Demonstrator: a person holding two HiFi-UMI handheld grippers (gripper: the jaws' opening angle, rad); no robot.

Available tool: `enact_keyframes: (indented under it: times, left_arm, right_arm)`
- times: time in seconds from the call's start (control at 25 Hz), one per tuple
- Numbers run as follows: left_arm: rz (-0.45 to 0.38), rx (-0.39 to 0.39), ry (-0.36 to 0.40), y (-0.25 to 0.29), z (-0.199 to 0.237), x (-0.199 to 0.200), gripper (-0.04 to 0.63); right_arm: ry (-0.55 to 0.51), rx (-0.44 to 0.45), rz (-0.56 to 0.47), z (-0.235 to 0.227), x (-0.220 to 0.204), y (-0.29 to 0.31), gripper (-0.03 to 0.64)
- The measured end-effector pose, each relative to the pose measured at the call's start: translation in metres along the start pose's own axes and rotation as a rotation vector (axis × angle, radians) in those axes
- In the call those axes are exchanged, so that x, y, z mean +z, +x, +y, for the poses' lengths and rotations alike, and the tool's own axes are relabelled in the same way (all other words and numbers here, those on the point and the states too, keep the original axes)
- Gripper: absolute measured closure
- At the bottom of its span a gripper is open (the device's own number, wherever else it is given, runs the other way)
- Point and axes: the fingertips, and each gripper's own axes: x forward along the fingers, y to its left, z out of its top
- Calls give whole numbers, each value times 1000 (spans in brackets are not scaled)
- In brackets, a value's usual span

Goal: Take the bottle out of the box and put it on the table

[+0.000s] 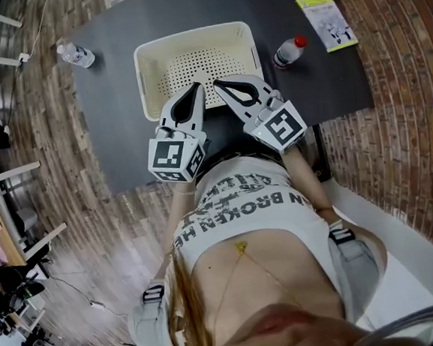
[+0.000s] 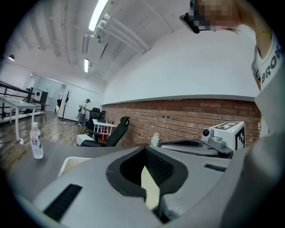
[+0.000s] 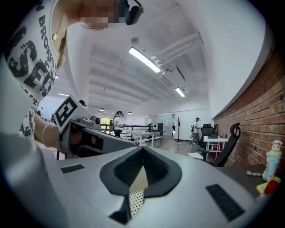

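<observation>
**Box stands empty, both bottles out on the worktop**

No bottle is left in the cream perforated plastic box (image 1: 189,34); its holed floor shows bare. Two bottles are on the dark grey worktop (image 1: 123,139), one on each side of the box and neither touching it. A clear plastic bottle (image 1: 77,55) with a white cap stands off the box's far left corner, and the left gripper view shows it upright. A pale red-capped bottle (image 1: 290,51) sits just beside the box's right wall. I cannot tell which of the two is the task's bottle. With nothing left inside the box, though, the job looks finished.

The left tongs (image 1: 196,87) and right tongs (image 1: 216,84) are both closed and empty. Each one's own view shows the dark pads meeting at the tips, with only the box's cream surface visible through the slit beneath them. They hang side by side over the box's near rim, close to the person's body, with their tips angled towards each other. I read this as a parked pose that keeps them well away from either bottle.

Farther out, a yellow-green leaflet (image 1: 327,20) lies flat near the worktop's far right corner, beyond the red-capped bottle
</observation>
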Motion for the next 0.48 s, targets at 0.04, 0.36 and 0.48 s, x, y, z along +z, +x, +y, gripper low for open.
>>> enact_keyframes:
  times: [0.04, 0.36, 0.48]
  left_arm:
    - [-9, 0, 3, -2, -1, 3, 591]
    - [-76, -5, 64, -12, -6, 25, 591]
    - [-83, -15, 98, -13, -8, 28, 591]
  right_arm:
    - [4, -11, -15, 1, 4, 1, 609]
    - [-1, -69, -38, 0, 18, 2, 608]
    - [-5, -59, -27, 2, 19, 3, 609]
